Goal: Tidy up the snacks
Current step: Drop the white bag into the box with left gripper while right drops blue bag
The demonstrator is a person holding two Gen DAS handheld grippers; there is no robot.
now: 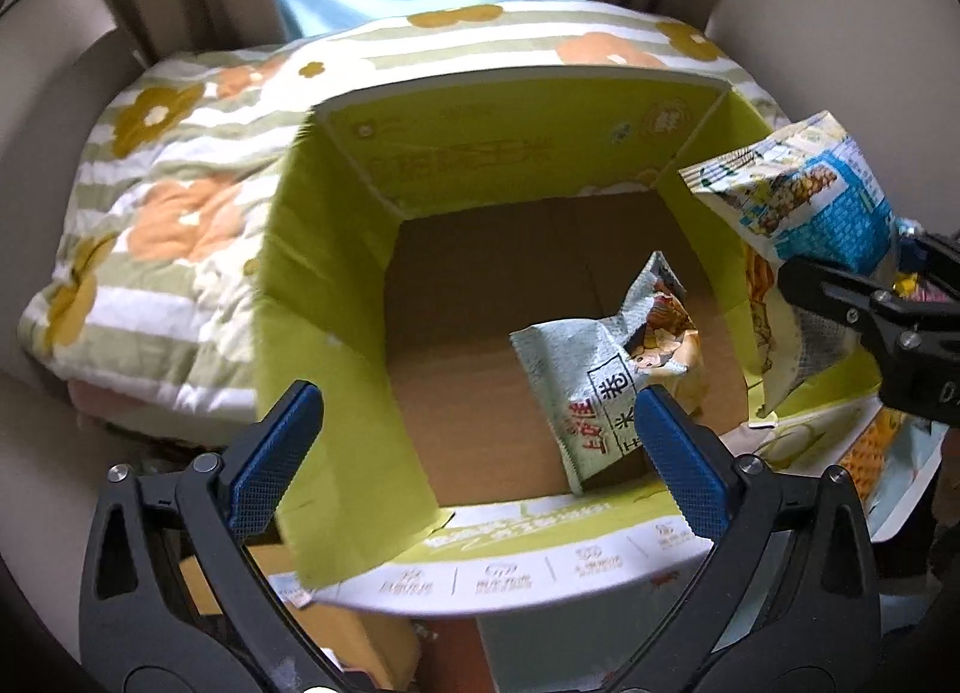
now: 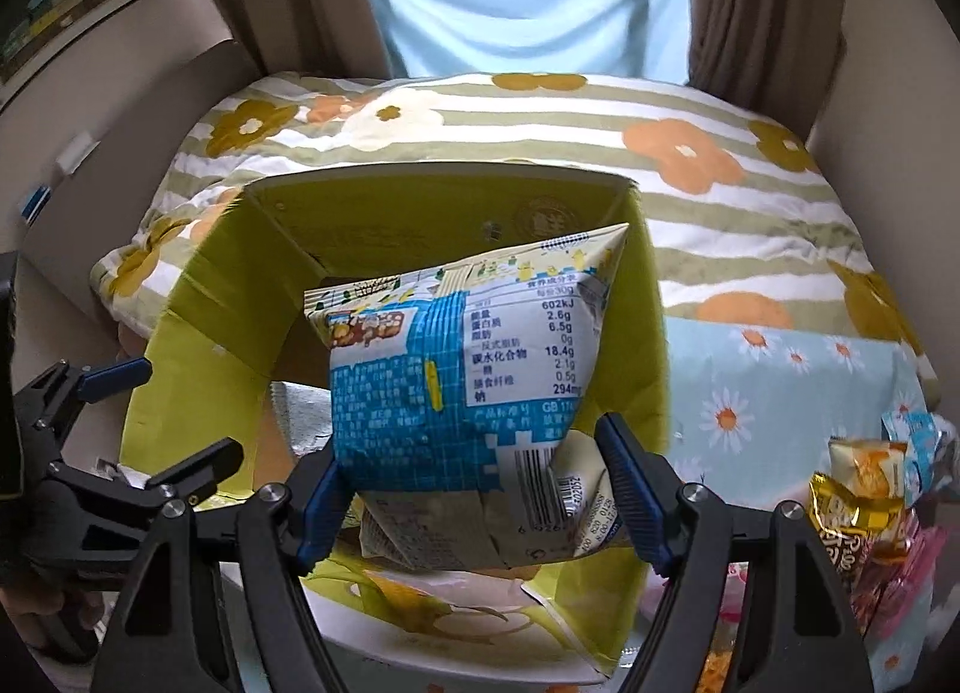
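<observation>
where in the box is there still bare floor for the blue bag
The box floor is bare along its left and far walls. The near right corner is taken by the pale snack bag. The right gripper holds the blue bag above the opening; the left gripper is open.

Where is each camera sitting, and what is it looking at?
Left wrist: rides on the left gripper, looking down between its open fingers into the green box, where a pale snack bag lies; the right gripper shows at the right edge.
Right wrist: rides on the right gripper, looking down along its fingers, which are shut on a blue snack bag over the green box; the left gripper shows at the left.
Shared: the box, the blue snack bag, the flowered quilt and curtains behind.
</observation>
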